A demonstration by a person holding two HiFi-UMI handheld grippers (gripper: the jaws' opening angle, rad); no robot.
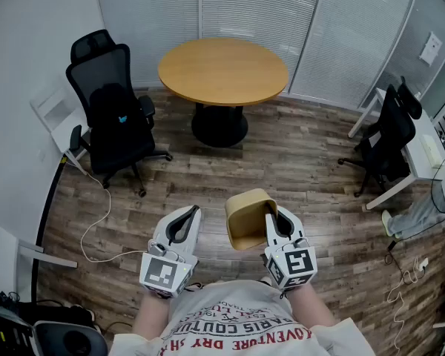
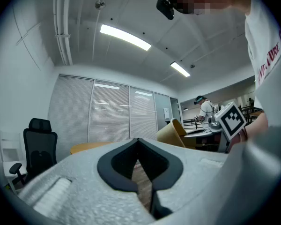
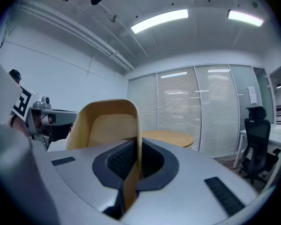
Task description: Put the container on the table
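Gripping the tan, rounded open container by one thin wall in the right gripper, jaws pinched tight on it, above brown wood-plank flooring. Left gripper closed at the tips, holding nothing. Well ahead, round light-wood pedestal table; black office chair near it; white blinds behind.

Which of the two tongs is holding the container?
The right tongs, clamped on a wall of the tan container; the left tongs hold nothing.
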